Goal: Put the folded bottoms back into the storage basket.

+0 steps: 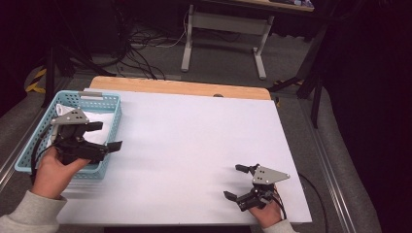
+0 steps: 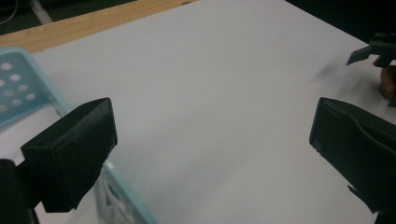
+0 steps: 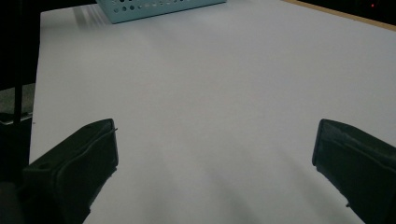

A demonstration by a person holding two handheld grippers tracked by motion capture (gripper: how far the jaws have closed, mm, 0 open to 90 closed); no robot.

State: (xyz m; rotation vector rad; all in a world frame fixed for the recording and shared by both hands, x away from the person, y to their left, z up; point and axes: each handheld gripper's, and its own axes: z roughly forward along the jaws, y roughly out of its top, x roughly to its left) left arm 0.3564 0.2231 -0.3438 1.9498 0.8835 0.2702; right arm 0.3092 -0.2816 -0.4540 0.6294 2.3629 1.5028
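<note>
While the person's left hand [image 1: 51,172] hovers over the near corner of a light blue basket [image 1: 104,104], the left hand-held gripper [image 1: 108,136] points out across the desk [image 1: 194,145] with its jaws spread wide and nothing between them. In the left gripper view those two black jaws stand far apart at the bottom corners, with bare white surface between them and the basket's perforated wall [image 2: 18,88] just beside and under the left one. Something white lies inside the basket [image 1: 99,131], partly hidden by the gripper; what it is cannot be told. The basket sits at the left edge of the desk, its long side running front to back.

At the near right corner of the desk the right hand [image 1: 267,213] holds the right hand-held gripper [image 1: 238,182], whose jaws are also wide apart and empty, aimed leftward over the white top. A grey three-cornered plate [image 1: 269,174] rides on it, and another [image 1: 70,116] on the left one. In the right gripper view the basket [image 3: 154,7] shows far off at the top edge, well apart from the jaws. The right gripper's tip [image 2: 369,51] appears at the upper right of the left gripper view.

A strip of bare wood [image 1: 180,87] shows along the desk's far edge. Beyond it, on the floor, lie dark cables [image 1: 141,53] and the grey legs of another table [image 1: 223,29].
</note>
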